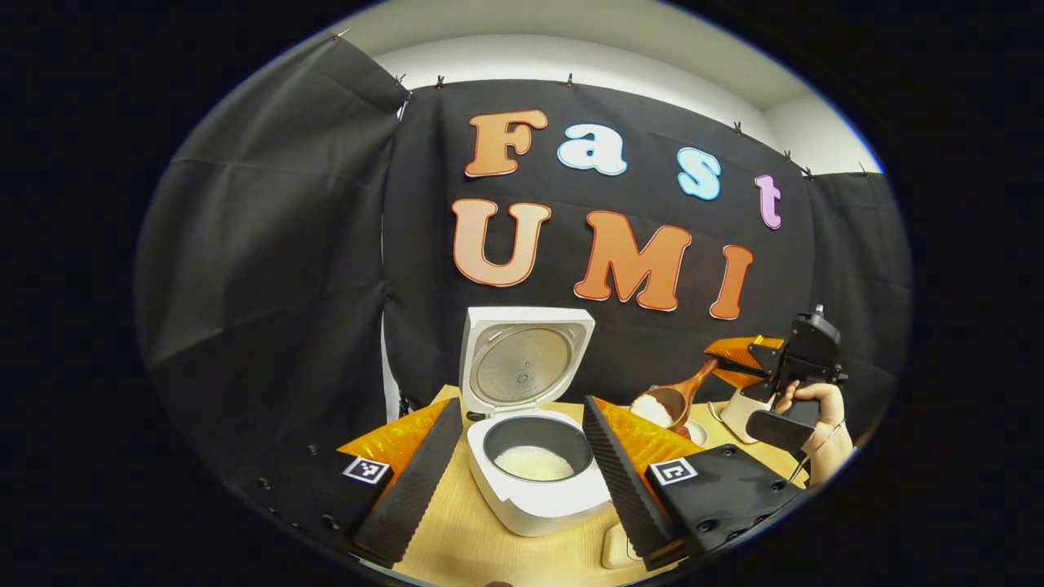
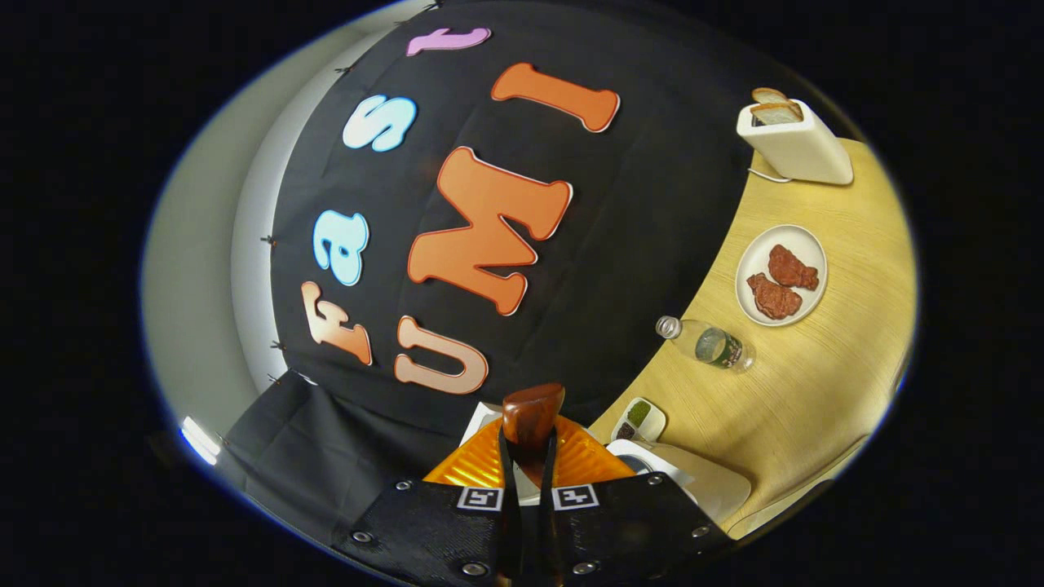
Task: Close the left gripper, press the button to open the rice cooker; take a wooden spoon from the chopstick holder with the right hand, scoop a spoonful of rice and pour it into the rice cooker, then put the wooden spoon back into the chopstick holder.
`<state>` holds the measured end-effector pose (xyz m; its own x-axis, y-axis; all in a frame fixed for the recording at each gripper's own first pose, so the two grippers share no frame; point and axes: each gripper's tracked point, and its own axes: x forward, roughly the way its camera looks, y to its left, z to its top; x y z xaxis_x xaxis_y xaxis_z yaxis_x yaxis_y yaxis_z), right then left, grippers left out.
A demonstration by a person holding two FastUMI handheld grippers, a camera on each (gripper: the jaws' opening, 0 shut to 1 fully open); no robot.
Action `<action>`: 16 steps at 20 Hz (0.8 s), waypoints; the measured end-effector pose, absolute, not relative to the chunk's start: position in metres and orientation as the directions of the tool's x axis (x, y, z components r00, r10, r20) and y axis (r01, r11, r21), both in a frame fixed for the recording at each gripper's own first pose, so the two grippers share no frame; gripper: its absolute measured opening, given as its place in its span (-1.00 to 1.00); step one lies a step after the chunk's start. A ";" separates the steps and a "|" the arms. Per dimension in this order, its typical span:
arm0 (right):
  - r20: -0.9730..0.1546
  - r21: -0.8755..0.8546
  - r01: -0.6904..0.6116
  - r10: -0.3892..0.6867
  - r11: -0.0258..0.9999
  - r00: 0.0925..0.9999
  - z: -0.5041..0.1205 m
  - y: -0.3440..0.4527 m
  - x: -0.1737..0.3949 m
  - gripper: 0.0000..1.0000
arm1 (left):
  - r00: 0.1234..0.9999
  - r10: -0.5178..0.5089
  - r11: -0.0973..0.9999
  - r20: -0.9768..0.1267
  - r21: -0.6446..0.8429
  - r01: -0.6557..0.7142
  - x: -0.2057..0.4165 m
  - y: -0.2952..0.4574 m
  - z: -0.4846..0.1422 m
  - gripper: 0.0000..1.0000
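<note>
Left gripper view: right tongs (image 1: 718,363) pinch a rice-laden wooden spoon (image 1: 669,399) at three o'clock of the open rice cooker (image 1: 534,481), kept level against spilling; left tongs (image 1: 522,456) spread.

A staged recording booth dressed as a kitchen is shown. Black cloth (image 1: 269,269) is clipped up as walls, with white room wall seen above. A wooden table (image 2: 816,391) is set with a rice cooker (image 1: 534,456), toaster (image 2: 795,143), plate of meat (image 2: 781,275) and water bottle (image 2: 708,342).
</note>
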<state>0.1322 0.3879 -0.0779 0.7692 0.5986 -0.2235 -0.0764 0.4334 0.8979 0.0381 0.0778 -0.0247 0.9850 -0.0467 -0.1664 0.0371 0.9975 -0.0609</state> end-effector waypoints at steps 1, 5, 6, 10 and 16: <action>-0.222 0.889 -0.092 0.598 0.449 0.770 -0.076 0.394 0.134 -0.85 | 0.985 -0.043 0.998 -0.168 -0.059 0.034 0.039 0.080 -0.026 0.99; -0.216 0.856 -0.139 0.590 0.498 0.778 -0.067 0.415 0.143 -0.84 | 0.984 -0.037 0.998 -0.176 -0.055 0.028 0.041 0.093 -0.028 0.99; -0.215 0.848 -0.148 0.586 0.509 0.782 -0.066 0.418 0.146 -0.85 | 0.983 -0.035 0.998 -0.178 -0.054 0.026 0.040 0.094 -0.029 0.99; -0.211 0.809 -0.186 0.571 0.557 0.793 -0.061 0.434 0.154 -0.84 | 0.982 -0.016 0.999 -0.186 -0.054 0.006 0.039 0.108 -0.033 0.99; -0.210 0.775 -0.223 0.574 0.591 0.792 -0.060 0.453 0.152 -0.85 | 0.981 0.005 0.998 -0.195 -0.064 -0.018 0.037 0.121 -0.038 0.99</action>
<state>0.1525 0.4528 -0.0605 0.7918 0.5736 -0.2098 -0.2232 0.5914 0.7748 0.0371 0.1212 -0.0380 0.9808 0.0048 -0.1950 -0.0176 0.9978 -0.0643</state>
